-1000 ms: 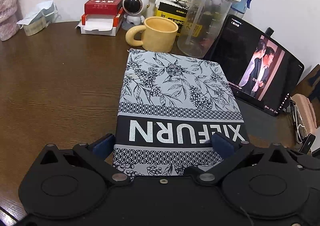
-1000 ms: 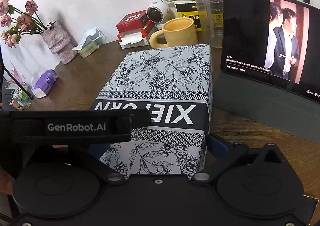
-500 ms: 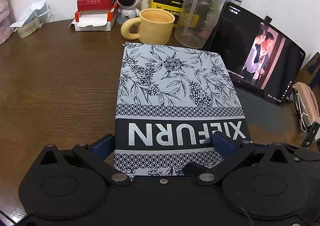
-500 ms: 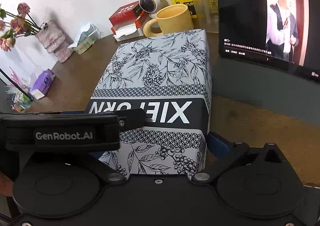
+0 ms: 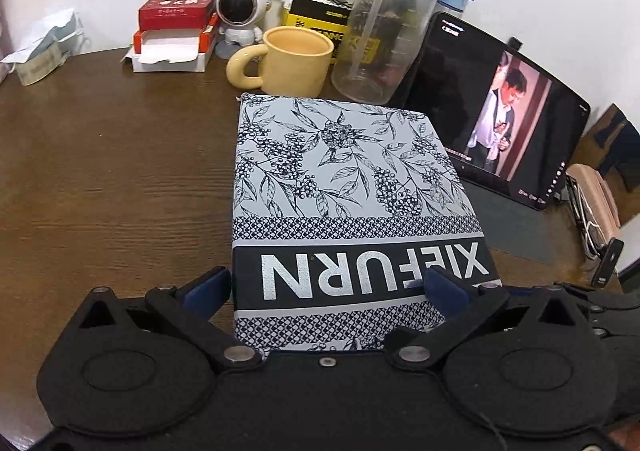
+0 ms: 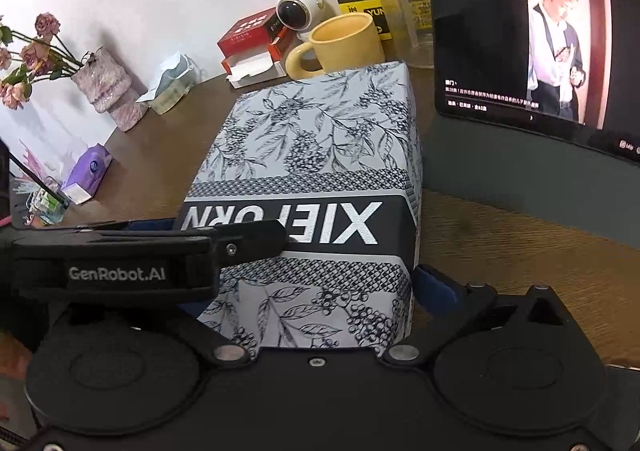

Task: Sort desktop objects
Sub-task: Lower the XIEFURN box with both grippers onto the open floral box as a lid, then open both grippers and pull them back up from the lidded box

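Between both grippers' gripping fingers, the patterned box lies flat, lengthwise toward the mug.

The box has slid toward the back of the table: its far edge, which had a gap to the mug, now lies just in front of it. In the right wrist view the tablet has grown larger and moved up the frame. Its screen now shows one figure where two stood.
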Tool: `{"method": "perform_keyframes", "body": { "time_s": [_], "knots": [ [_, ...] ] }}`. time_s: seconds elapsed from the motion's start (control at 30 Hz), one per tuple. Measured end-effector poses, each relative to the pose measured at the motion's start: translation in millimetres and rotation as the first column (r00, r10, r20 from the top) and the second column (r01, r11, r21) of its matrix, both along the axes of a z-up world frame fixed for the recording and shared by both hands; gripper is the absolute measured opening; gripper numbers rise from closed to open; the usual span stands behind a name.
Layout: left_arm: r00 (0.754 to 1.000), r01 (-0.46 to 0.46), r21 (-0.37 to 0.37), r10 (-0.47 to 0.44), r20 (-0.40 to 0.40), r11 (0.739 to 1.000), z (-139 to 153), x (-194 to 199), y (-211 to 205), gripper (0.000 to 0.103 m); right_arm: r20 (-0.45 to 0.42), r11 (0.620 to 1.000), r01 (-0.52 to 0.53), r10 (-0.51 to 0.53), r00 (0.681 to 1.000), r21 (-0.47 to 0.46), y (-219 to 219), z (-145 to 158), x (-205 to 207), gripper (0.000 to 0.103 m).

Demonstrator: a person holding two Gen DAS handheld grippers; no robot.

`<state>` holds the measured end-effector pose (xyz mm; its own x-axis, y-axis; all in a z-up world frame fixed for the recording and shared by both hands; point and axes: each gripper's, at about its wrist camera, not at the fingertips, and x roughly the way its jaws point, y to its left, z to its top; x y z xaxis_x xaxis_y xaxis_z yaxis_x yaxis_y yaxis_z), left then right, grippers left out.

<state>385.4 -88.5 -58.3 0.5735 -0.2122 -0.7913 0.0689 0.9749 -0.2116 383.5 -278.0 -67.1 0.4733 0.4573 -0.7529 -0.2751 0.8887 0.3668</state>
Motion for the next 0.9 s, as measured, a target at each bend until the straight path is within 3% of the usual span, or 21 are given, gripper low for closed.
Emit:
{"method": "perform_keyframes", "body": {
  "time_s": [0.43,0.9],
  "knots": [
    [0.996,0.016,-0.004,-0.016,0.09,1.0,31,-44,12,0.103,0.125,0.999,0.002,0.005,0.992,-0.054,10,37,-51,0.103],
    [0.988,-0.068,-0.031,0.071,0.14,0.997,61,-160,29,0.103,0.191,0.996,-0.037,0.052,0.98,-0.081,22,67,-161,0.103]
  ]
}}
